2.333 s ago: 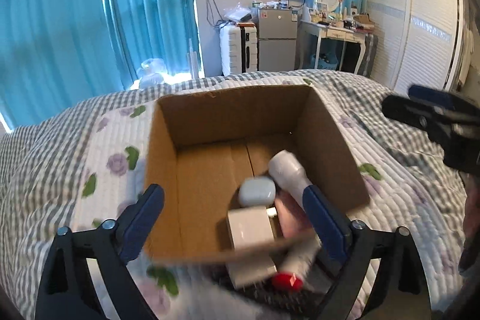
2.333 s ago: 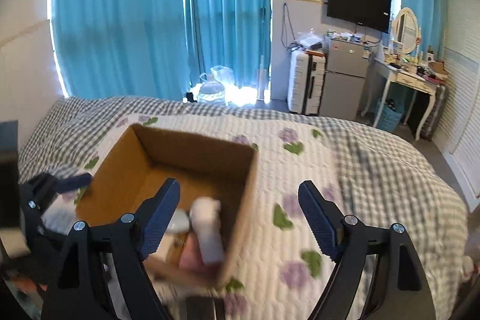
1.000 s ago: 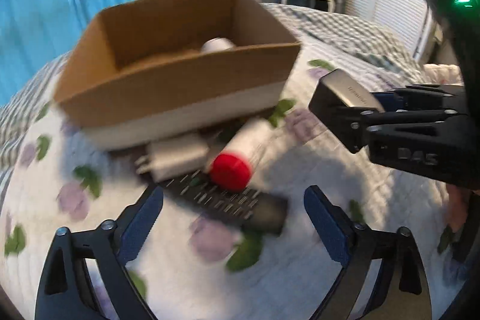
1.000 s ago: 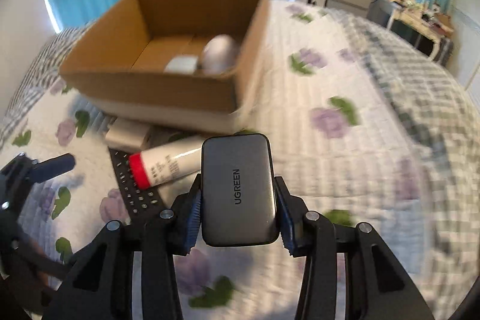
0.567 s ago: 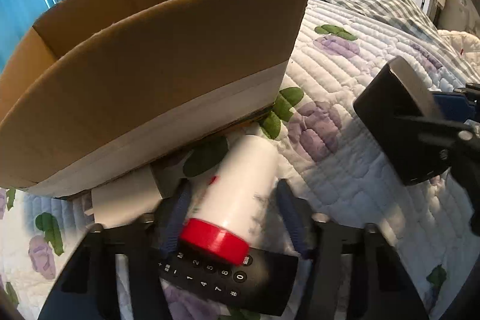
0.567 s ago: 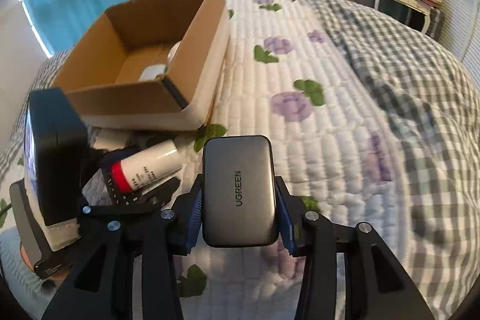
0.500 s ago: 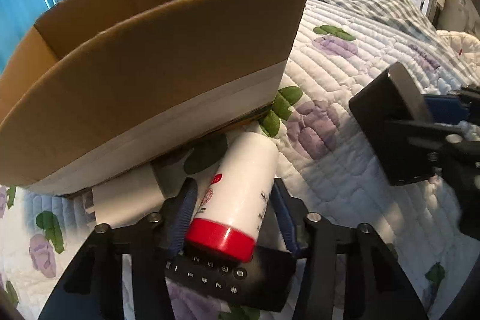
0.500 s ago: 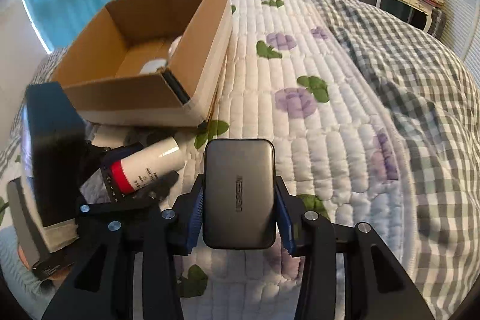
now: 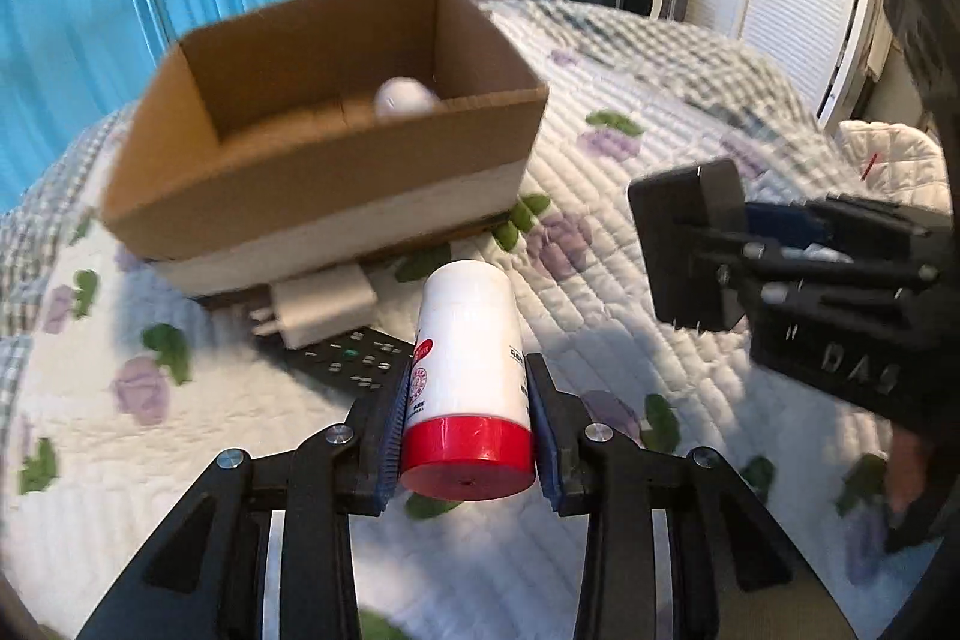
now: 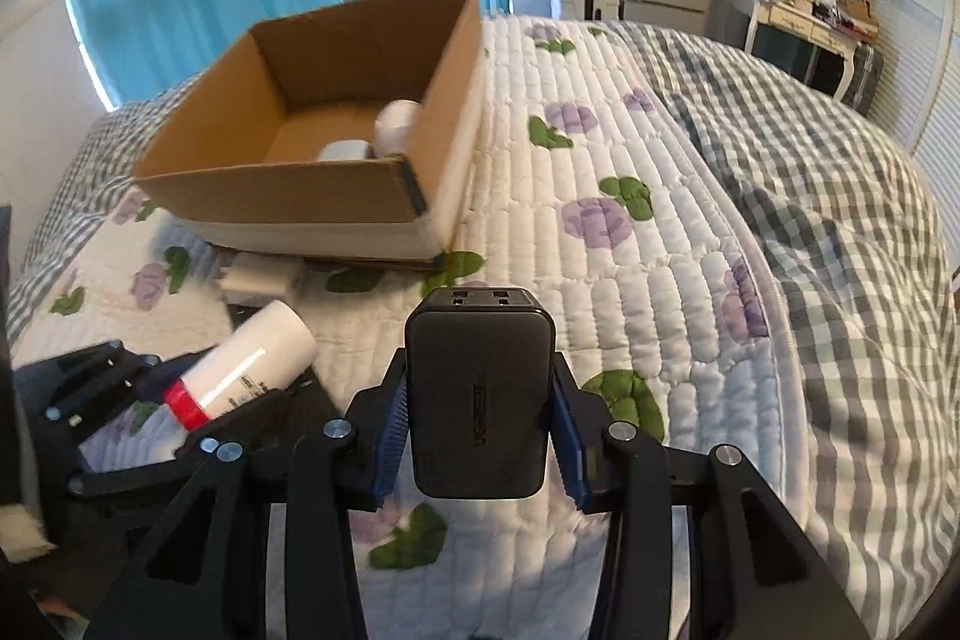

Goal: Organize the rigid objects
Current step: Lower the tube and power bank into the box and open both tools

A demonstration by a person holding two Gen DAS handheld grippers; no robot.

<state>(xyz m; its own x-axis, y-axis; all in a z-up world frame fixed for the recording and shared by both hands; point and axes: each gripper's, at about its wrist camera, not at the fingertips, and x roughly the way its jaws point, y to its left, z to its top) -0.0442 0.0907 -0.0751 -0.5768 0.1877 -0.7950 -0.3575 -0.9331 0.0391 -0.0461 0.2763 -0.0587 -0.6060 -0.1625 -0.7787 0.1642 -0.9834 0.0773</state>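
Note:
My left gripper (image 9: 467,430) is shut on a white bottle with a red cap (image 9: 467,370) and holds it above the quilt; the bottle also shows in the right wrist view (image 10: 240,367). My right gripper (image 10: 480,424) is shut on a dark grey charger block (image 10: 480,394), which also shows in the left wrist view (image 9: 690,250). An open cardboard box (image 9: 324,196) stands ahead on the bed, with a white round object (image 9: 403,95) and a pale case (image 10: 343,152) inside.
A white plug adapter (image 9: 324,307) and a black remote control (image 9: 354,358) lie on the quilt in front of the box. The flowered quilt (image 10: 630,232) runs to the right into a checked blanket (image 10: 840,196). Blue curtains and furniture stand behind.
My left gripper has closed on the red-capped bottle and lifted it off the remote. Both grippers have pulled back and up from the box. The charger stays in my right gripper.

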